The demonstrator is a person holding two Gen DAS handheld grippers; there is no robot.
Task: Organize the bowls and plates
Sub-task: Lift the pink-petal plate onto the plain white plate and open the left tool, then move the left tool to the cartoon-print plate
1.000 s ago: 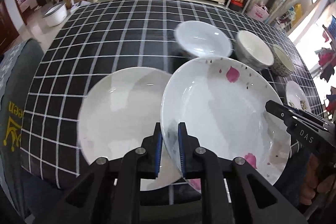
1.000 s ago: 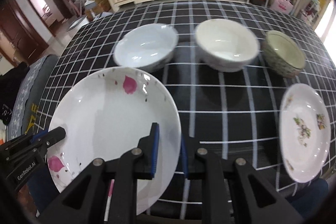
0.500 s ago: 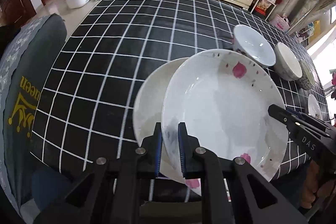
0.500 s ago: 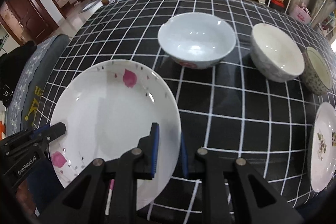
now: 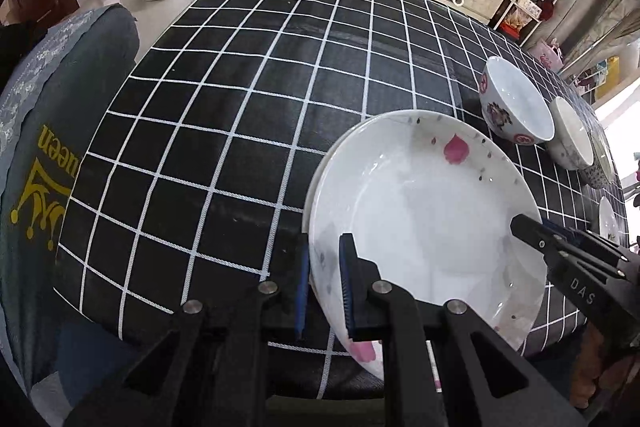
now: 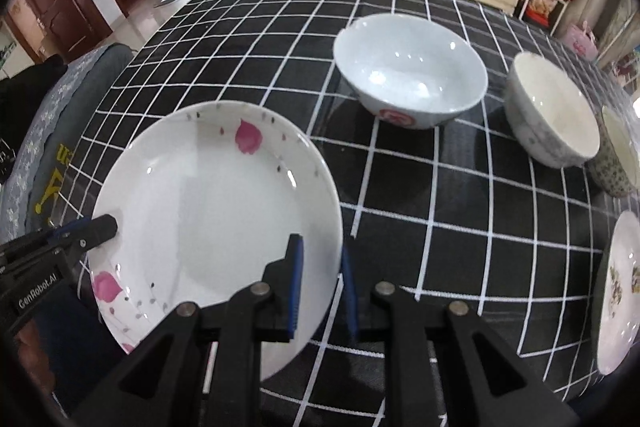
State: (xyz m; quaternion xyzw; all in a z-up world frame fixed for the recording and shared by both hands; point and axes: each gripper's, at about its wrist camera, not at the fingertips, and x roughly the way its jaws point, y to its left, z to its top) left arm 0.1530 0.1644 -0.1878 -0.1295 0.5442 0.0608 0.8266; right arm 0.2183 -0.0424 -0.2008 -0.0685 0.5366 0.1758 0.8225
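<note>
The left gripper (image 5: 323, 287) and right gripper (image 6: 320, 287) both pinch the big white plate with pink petals (image 6: 208, 211) over the black checked tablecloth (image 5: 240, 107).

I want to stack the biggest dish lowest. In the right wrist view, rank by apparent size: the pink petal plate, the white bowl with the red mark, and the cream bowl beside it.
1. pink petal plate, though it is nearest the camera, which enlarges it
2. white bowl with the red mark
3. cream bowl
</note>
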